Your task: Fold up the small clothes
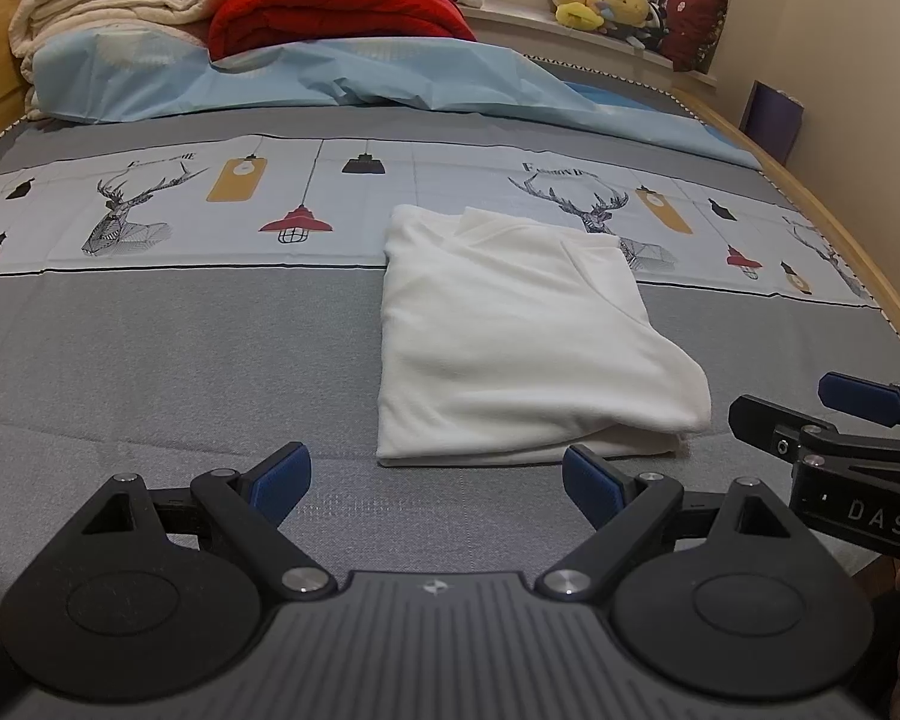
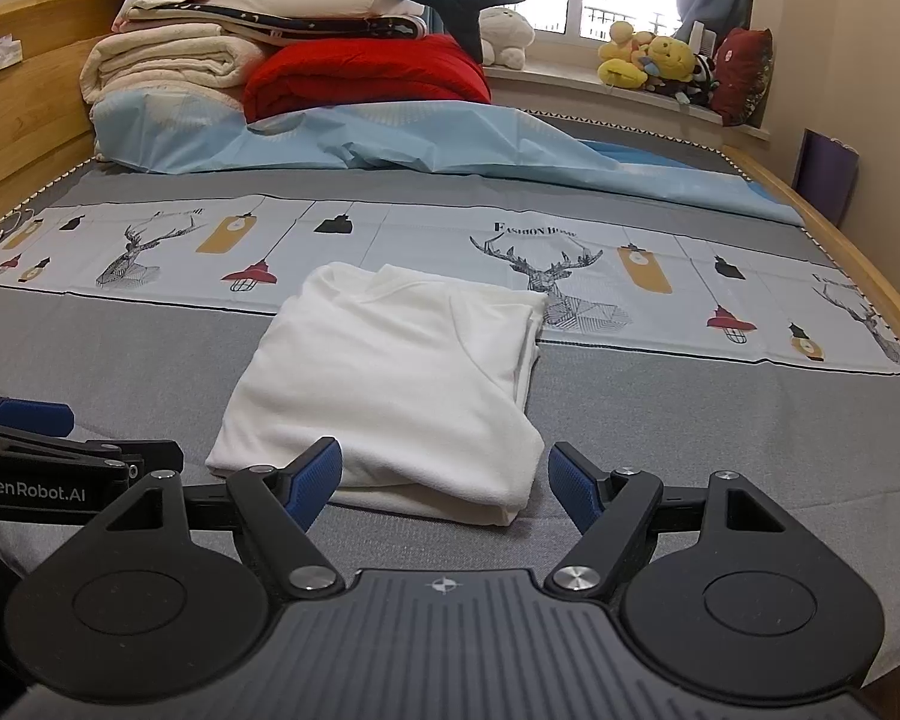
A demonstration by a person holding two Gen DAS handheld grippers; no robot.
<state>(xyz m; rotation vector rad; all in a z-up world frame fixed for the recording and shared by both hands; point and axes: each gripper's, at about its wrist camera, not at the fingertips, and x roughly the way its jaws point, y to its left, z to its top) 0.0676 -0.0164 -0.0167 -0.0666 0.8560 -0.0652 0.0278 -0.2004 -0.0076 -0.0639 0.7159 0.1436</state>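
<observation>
On the bed (image 1: 150,360), a white garment (image 1: 510,348) lies folded into a compact rectangle, flat and untouched. Left claw (image 1: 438,486) and right claw (image 2: 444,480) both stand released, empty, just short of its near edge. Folding appears complete; any further fold requires gripping that near edge.

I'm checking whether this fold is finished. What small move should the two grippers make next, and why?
Probably bring the right gripper forward to the white garment, at its loose near-right corner, and tidy it. The garment already lies folded on the bed, both grippers are open and empty, and the left gripper sits just short of its near edge.
</observation>
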